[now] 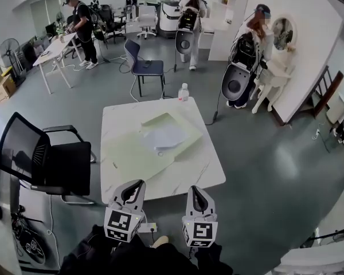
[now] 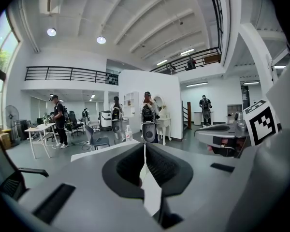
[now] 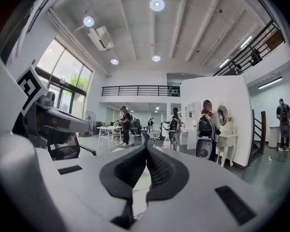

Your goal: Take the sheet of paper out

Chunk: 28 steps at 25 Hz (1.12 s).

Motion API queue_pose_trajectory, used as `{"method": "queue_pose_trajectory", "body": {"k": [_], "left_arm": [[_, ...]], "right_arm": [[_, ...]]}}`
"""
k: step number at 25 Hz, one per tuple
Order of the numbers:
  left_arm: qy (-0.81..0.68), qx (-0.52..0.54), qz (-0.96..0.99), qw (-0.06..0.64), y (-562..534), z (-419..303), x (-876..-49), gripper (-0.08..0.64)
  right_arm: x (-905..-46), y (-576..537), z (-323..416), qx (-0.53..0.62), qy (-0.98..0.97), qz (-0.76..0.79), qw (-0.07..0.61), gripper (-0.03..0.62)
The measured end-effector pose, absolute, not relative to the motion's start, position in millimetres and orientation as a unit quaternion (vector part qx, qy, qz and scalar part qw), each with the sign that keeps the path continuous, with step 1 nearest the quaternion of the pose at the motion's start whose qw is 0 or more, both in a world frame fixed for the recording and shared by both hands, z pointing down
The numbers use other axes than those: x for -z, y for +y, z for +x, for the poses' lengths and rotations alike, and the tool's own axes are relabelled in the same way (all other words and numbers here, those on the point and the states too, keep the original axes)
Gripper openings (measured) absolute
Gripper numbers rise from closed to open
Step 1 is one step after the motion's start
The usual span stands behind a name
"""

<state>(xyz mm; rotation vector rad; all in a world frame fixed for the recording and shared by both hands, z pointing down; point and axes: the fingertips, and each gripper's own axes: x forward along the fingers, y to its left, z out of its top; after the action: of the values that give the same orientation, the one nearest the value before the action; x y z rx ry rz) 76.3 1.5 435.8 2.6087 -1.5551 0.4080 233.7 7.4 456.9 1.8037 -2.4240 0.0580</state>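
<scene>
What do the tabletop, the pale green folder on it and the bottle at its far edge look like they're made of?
Tabletop: white, faintly veined, glossy, so marble or a marble-look laminate.
Pale green folder: thin, flat, matte, with a crease, probably paper or thin card.
Bottle: see-through body, likely clear plastic.

Ahead of me, the white rectangular sheet of paper [image 1: 163, 136] lies flat and slightly askew on a pale green folder [image 1: 135, 159], near the middle of the white tabletop [image 1: 209, 168].
</scene>
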Motion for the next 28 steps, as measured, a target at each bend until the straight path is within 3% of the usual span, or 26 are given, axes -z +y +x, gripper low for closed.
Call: {"method": "queue_pose_trajectory", "body": {"k": [19,28], "left_arm": [[-0.505,-0.125,0.853,0.040,-80,43,-440,0.029],[-0.496,-0.150,0.851,0.091,-156,-6,-488,0.029]], "right_arm": [[-460,-68,202,-0.018,-0.798,0.599,0.070,0.017],[-509,-147,142,-0.058,-0.804,0.581,0.117,0.017]]}}
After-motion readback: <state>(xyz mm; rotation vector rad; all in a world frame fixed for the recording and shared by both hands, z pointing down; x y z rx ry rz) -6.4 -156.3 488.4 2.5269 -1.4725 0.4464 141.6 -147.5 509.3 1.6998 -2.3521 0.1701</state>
